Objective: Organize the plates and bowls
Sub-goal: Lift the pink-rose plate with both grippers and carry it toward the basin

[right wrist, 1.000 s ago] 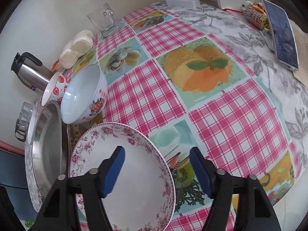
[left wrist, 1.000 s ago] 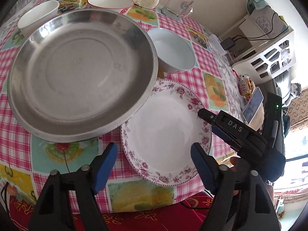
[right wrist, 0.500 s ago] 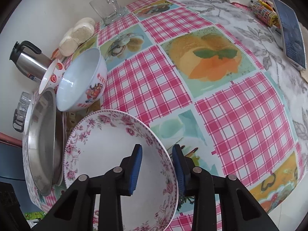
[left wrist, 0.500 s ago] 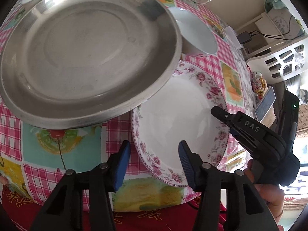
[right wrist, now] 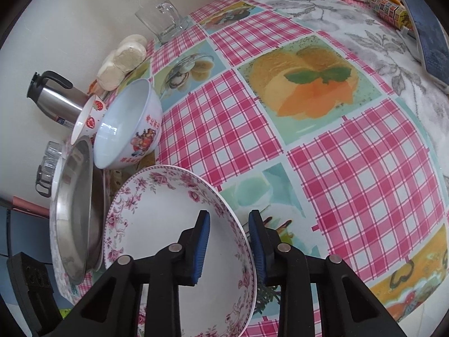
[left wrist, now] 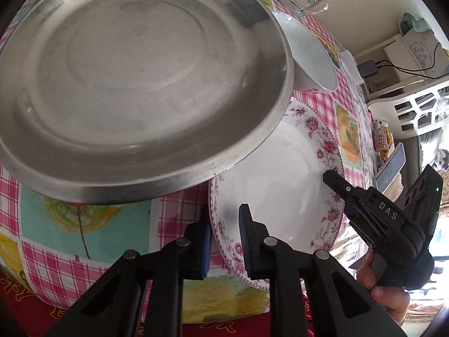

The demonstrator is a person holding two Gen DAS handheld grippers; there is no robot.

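A white plate with a pink flower rim (left wrist: 280, 174) lies at the table's near edge, its far side under the rim of a large steel plate (left wrist: 134, 78). My left gripper (left wrist: 224, 233) is shut on the flower plate's near-left rim. My right gripper (right wrist: 228, 237) is shut on the same flower plate (right wrist: 157, 224) at its right rim; it shows from the side in the left wrist view (left wrist: 339, 193). A white bowl with a picture (right wrist: 129, 129) stands behind the plates, and a small bowl with red prints (right wrist: 87, 118) behind that.
A steel flask (right wrist: 56, 95), a glass mug (right wrist: 162, 19), round buns (right wrist: 123, 59) and small glasses (right wrist: 47, 165) stand along the wall. A phone (right wrist: 426, 28) lies at the right. A white basket (left wrist: 415, 106) stands beyond the table.
Both grippers moved in and closed on the flower plate's rim, left on the near-left side, right on the right side. The plate's right side looks slightly raised.
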